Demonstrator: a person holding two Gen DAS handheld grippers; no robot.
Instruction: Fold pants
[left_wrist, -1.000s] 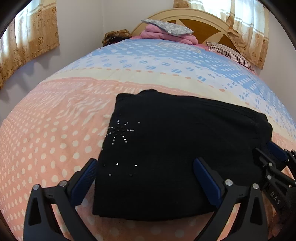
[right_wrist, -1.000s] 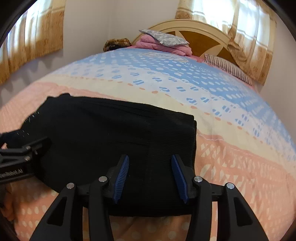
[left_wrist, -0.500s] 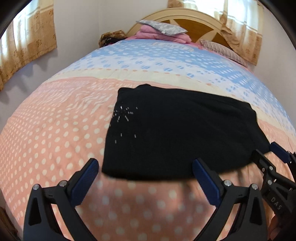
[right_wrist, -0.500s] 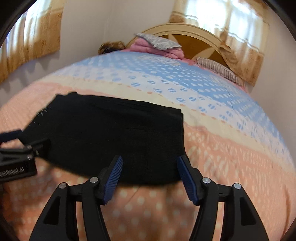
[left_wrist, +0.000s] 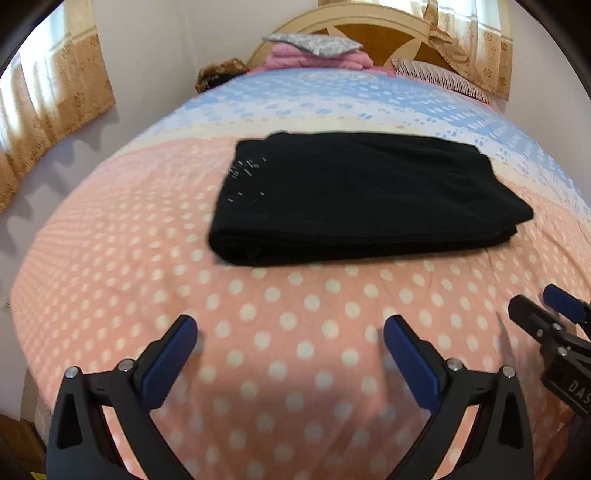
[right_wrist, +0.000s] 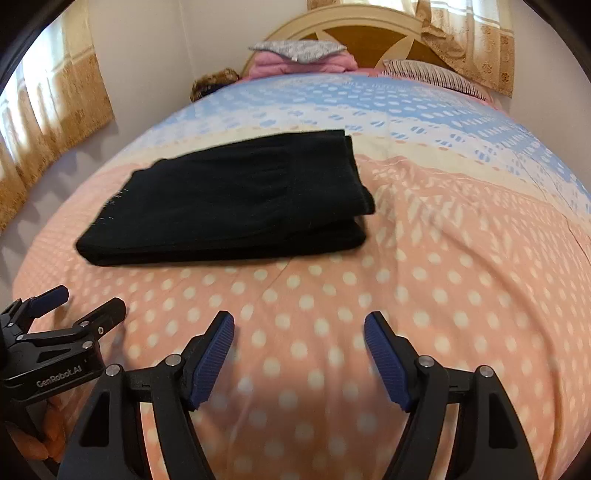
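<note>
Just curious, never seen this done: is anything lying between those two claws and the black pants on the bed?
Nothing visible. Only bare dotted bedspread lies between the open left gripper, the open right gripper and the folded pants.

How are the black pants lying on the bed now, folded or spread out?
Folded. The black pants form a compact rectangle on the bed, with stacked layers showing along the near edge.

**Folded black pants lie apart from both tongs**

The folded black fabric pants (left_wrist: 354, 195) lie flat on the pink polka-dot bedspread (left_wrist: 295, 332). The left tongs (left_wrist: 290, 354), blue-padded and black-framed, gape wide over bare bedspread, well short of the pants. The right tongs (left_wrist: 546, 317) show at the right edge.
</note>
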